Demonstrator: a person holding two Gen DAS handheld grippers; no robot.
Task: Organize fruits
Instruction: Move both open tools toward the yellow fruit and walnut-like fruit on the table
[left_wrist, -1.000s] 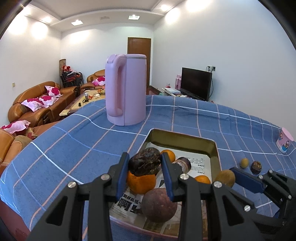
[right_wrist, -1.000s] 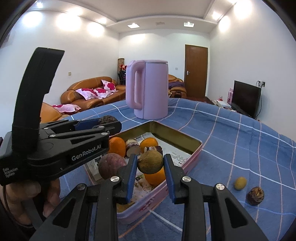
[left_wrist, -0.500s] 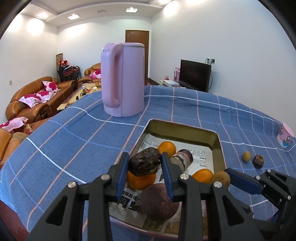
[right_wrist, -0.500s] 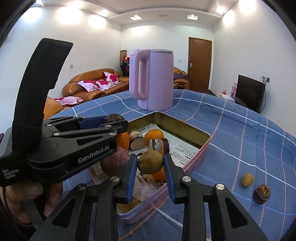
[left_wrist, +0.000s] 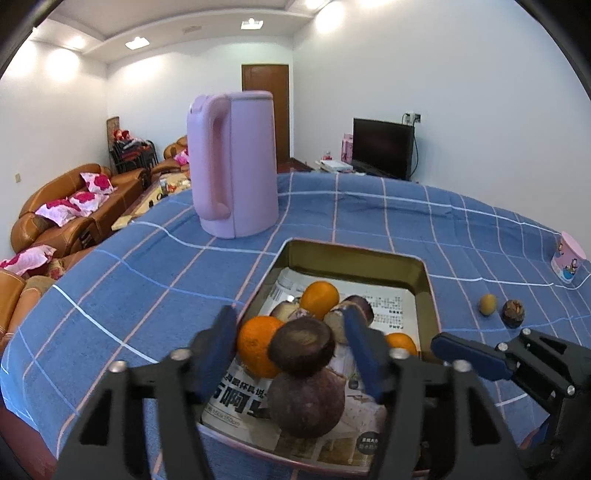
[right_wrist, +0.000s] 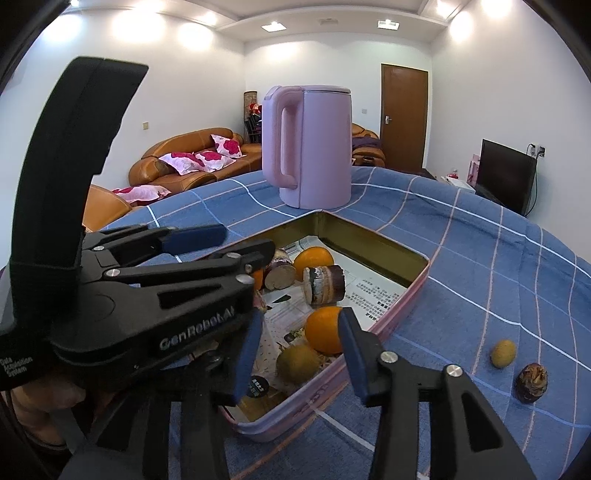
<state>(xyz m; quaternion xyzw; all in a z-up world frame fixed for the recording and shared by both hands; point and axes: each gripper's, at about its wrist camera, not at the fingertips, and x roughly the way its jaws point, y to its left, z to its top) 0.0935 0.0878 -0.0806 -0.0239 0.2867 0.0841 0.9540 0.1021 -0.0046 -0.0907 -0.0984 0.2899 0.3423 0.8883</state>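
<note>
My left gripper (left_wrist: 290, 343) hangs over the near end of the pink tin tray (left_wrist: 354, 251). Its jaws are opening, and a dark brown fruit (left_wrist: 301, 349) sits loose between them, resting on a purple round fruit (left_wrist: 306, 402) and an orange (left_wrist: 255, 345). My right gripper (right_wrist: 301, 354) is over the tray's near right corner, jaws opening too. A greenish-brown fruit (right_wrist: 297, 363) lies free on the newspaper below them, beside an orange (right_wrist: 325, 328). A small yellow fruit (right_wrist: 503, 353) and a dark wrinkled fruit (right_wrist: 532, 382) lie on the cloth to the right of the tray.
A tall lilac kettle (left_wrist: 236, 166) stands on the blue checked cloth just behind the tray. A pink cup (left_wrist: 570, 256) sits at the far right edge. A hand holds the left gripper's handle, which fills the left of the right wrist view. Sofas and a television stand beyond.
Both pairs of jaws have spread apart. The dark brown fruit has left the left pads and settled on the pile; the greenish-brown fruit has dropped from the right pads into the tray.
</note>
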